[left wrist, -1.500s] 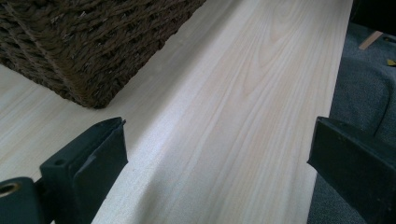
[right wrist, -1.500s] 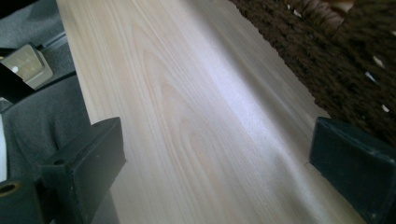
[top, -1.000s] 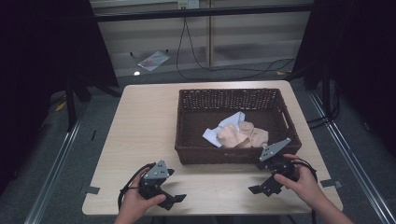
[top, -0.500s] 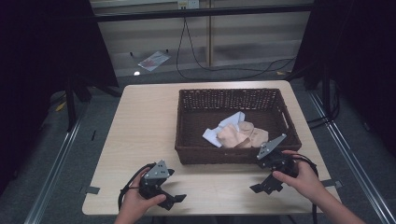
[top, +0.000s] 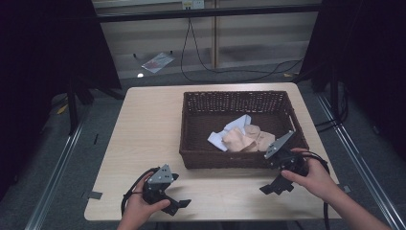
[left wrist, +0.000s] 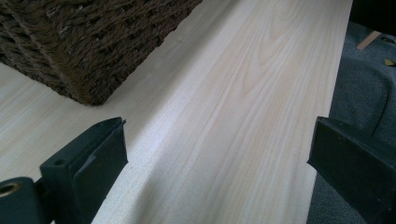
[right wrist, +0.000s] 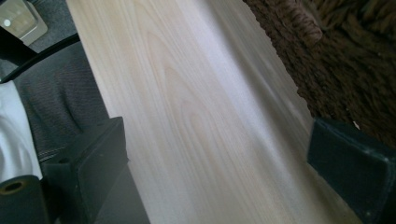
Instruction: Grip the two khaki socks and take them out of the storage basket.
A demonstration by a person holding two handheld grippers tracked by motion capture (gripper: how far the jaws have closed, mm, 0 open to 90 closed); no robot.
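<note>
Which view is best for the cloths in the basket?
High view: the cloths lie in plain sight inside the basket. Both gripper views catch just the basket's woven outer wall, left and right.

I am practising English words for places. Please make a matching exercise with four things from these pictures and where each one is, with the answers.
Things:
1. wicker basket
2. crumpled cloths
3. left gripper
4. right gripper

Places:
A. inside the basket
B. near the table's front edge, in front of the basket's right corner
C. on the right half of the table
D. near the front edge, left of the basket's front corner

Pairs: 1-C, 2-A, 3-D, 4-B
</note>
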